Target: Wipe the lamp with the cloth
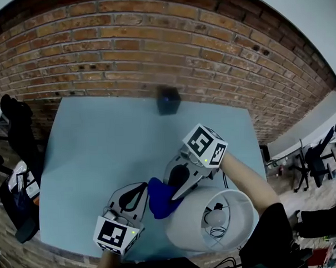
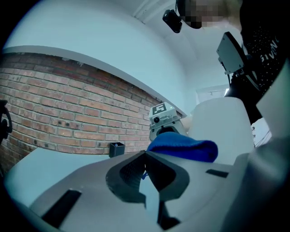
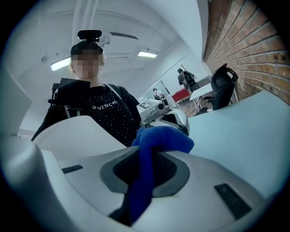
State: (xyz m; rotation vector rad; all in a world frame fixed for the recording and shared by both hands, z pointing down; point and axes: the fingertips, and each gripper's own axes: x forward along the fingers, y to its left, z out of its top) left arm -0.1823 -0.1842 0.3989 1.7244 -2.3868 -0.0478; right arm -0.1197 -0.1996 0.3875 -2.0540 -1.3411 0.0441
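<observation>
A blue cloth (image 1: 160,199) is bunched between my two grippers, right beside the white lampshade (image 1: 186,232), whose bulb (image 1: 216,215) shows inside. My right gripper (image 1: 175,196) is shut on the cloth (image 3: 161,138), which runs down through its jaws, and the shade (image 3: 77,131) rises at their left. My left gripper (image 1: 143,187) points up-right at the cloth's left edge. Its jaws stand all but together, with a sliver of blue pinched at the tips. Beyond them, the left gripper view shows the cloth (image 2: 181,146) draped against the shade (image 2: 222,122).
The lamp stands at the near right corner of the pale blue table (image 1: 102,144). A small dark box (image 1: 168,100) sits at the table's far edge against the brick wall. A black chair (image 1: 18,131) stands off the left side.
</observation>
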